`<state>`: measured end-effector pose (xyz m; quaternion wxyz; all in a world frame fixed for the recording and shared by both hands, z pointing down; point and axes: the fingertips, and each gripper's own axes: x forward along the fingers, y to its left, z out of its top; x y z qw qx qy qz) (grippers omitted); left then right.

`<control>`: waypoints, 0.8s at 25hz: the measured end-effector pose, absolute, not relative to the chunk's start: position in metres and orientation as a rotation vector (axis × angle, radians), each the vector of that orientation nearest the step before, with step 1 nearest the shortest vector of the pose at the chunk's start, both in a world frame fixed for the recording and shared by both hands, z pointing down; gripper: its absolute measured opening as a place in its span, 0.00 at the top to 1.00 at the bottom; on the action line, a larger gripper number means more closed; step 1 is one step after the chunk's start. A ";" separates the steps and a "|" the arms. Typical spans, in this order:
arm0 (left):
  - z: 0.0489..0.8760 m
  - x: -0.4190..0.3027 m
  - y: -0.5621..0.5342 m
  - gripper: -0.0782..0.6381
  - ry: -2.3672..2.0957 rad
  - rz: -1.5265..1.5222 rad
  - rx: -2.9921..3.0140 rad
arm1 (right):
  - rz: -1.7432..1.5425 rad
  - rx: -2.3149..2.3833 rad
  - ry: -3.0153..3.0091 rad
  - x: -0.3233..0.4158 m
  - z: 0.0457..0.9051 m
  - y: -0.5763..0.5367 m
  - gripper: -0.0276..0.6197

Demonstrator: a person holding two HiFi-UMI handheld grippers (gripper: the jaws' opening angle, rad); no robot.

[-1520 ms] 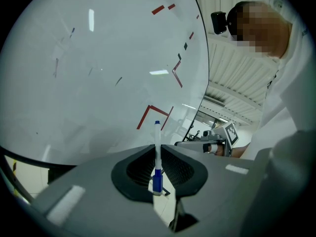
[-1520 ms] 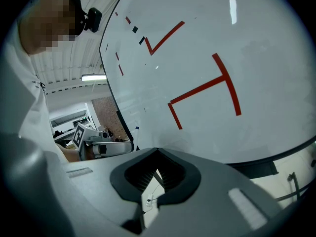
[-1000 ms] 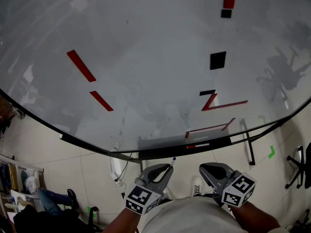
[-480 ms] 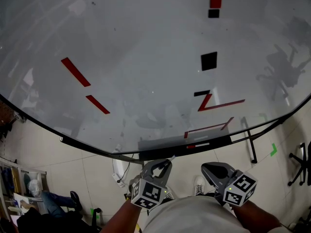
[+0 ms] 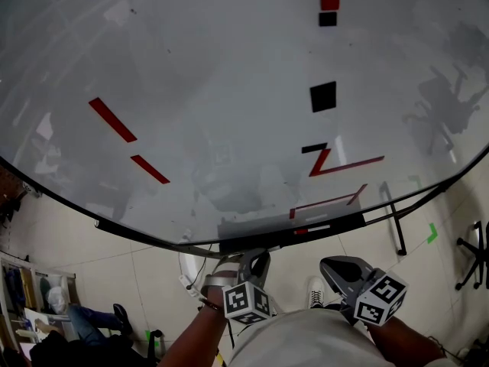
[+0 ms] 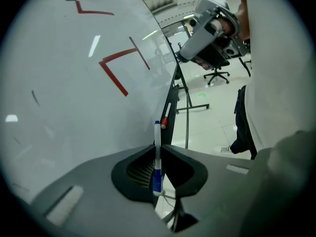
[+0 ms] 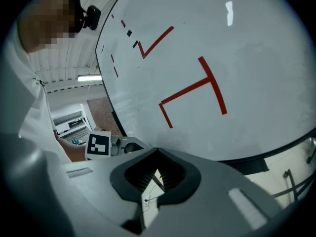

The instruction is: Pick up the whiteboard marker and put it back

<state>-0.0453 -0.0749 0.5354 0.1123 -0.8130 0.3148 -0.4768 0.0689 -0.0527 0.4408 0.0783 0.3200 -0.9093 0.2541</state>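
The whiteboard marker point(image 6: 157, 154), white with a blue cap, stands upright between the jaws of my left gripper point(image 6: 158, 149), which is shut on it. In the head view the left gripper point(image 5: 258, 258) hangs just below the whiteboard's dark tray point(image 5: 260, 241), and the marker itself is hidden there. My right gripper point(image 5: 327, 265) is to its right, below the tray, with its jaws closed and nothing in them; in its own view the right gripper point(image 7: 157, 150) points at the whiteboard point(image 7: 207, 48).
A red-capped marker point(image 6: 164, 121) lies on the tray point(image 6: 170, 107). The whiteboard point(image 5: 229, 90) carries red and black marks. A power strip point(image 5: 183, 270) lies on the floor, office chairs point(image 5: 474, 262) and clutter point(image 5: 46, 312) stand at the sides.
My left gripper has turned and drawn in towards my body, so its marker cube faces up and the marker's tip no longer shows in the head view. The right gripper barely moved.
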 end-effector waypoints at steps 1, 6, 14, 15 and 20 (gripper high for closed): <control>0.538 -0.045 -0.075 0.81 0.904 -1.414 -2.362 | 0.763 0.962 -2.720 0.070 0.441 -0.052 0.95; 0.545 -0.044 -0.078 0.81 0.860 -1.447 -2.319 | 0.761 0.977 -2.718 0.073 0.440 -0.053 0.95; 0.565 -0.045 -0.090 0.81 0.760 -1.547 -2.196 | 0.768 0.988 -2.710 0.075 0.442 -0.052 0.95; 0.568 -0.044 -0.091 0.81 0.747 -1.555 -2.192 | 0.768 0.988 -2.710 0.076 0.442 -0.052 0.95; 0.581 -0.043 -0.101 0.81 0.710 -1.605 -2.162 | 0.772 0.991 -2.709 0.076 0.443 -0.050 0.95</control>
